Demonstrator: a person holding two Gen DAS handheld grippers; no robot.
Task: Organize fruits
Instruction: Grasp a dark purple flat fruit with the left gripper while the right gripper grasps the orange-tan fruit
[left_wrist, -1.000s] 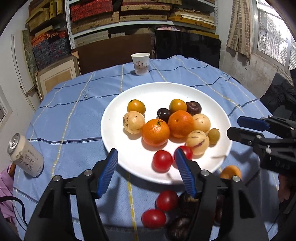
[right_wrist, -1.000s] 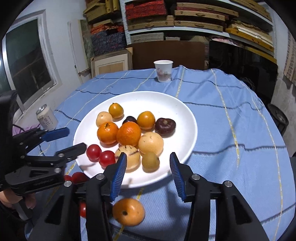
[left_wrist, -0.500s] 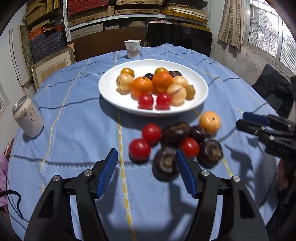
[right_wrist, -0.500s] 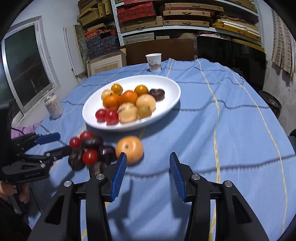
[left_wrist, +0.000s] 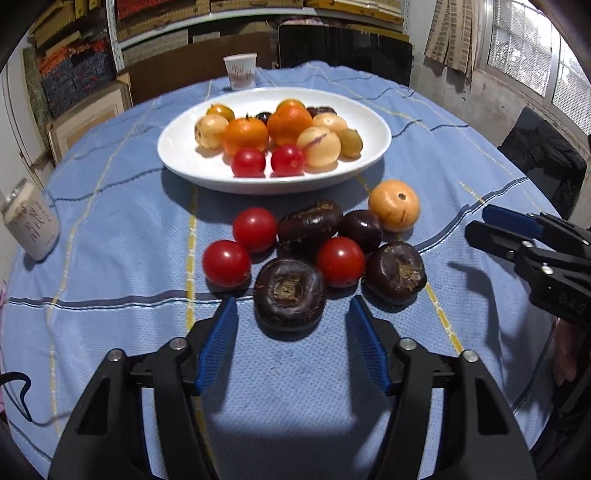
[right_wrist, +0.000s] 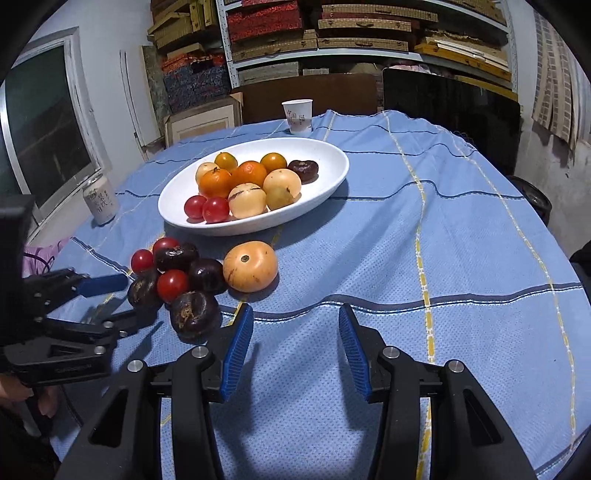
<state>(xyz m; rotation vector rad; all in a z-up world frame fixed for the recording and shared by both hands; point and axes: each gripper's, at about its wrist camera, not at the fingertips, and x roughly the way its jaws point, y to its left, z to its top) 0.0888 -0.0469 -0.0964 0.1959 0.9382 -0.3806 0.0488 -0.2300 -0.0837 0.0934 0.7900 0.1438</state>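
A white plate holds oranges, pale yellow fruits, two small tomatoes and dark fruits. In front of it on the blue cloth lie three red tomatoes, several dark purple fruits and one orange-yellow fruit. My left gripper points down at the nearest dark purple fruit. Its jaws are closing, with that fruit partly between the tips and the pads clear of it. My right gripper hovers open over bare cloth to the right of the cluster, nothing between its fingers.
A paper cup stands behind the plate. A drinks can stands near the table's left edge. Shelves with boxes and a dark chair lie beyond the table. The cloth to the right of the fruit is bare.
Both grippers have drawn back from the plate and sunk toward the loose fruit on the cloth. The left jaws have narrowed around the nearest dark fruit.
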